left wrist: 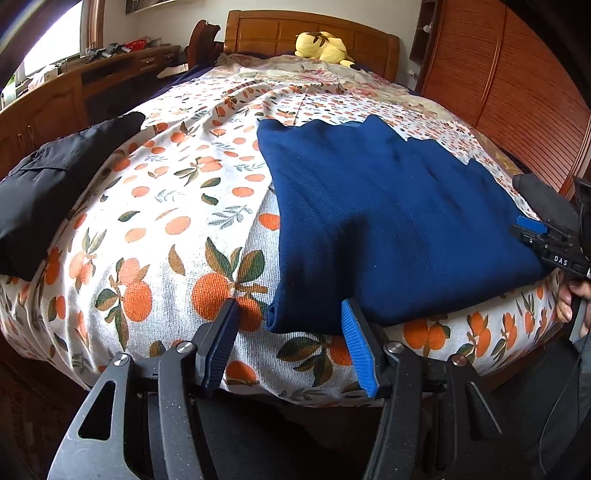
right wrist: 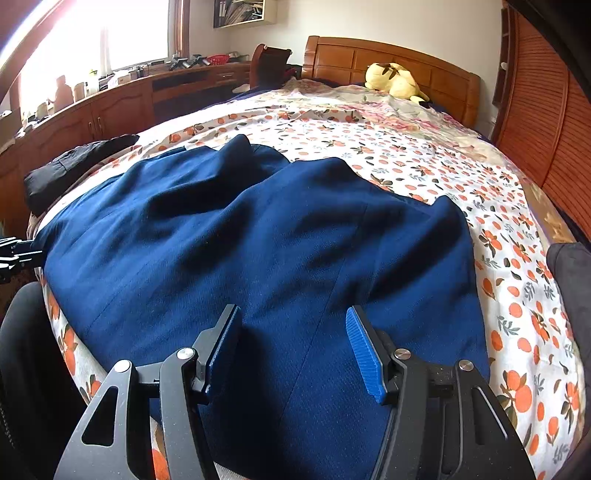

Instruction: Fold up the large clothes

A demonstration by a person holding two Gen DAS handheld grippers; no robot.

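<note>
A dark blue garment (left wrist: 388, 206) lies partly folded on the bed, its near edge at the bed's front. In the left wrist view my left gripper (left wrist: 290, 332) hovers at the garment's near left corner. The corner lies between its fingers and the blue pads (left wrist: 356, 347) stand apart from the cloth, so it is open. In the right wrist view my right gripper (right wrist: 293, 339) is low over the rumpled blue garment (right wrist: 258, 240), open, with cloth beneath the gap and nothing pinched. The right gripper (left wrist: 546, 236) also shows at the garment's right edge, held by a hand (left wrist: 569, 302).
A black garment (left wrist: 48, 184) lies folded at the bed's left edge. The orange-print bedspread (left wrist: 177, 192) covers the bed, with a yellow plush toy (left wrist: 325, 46) by the wooden headboard (left wrist: 280, 31). A wooden cabinet (left wrist: 55, 99) runs along the left and slatted doors (left wrist: 517, 92) along the right.
</note>
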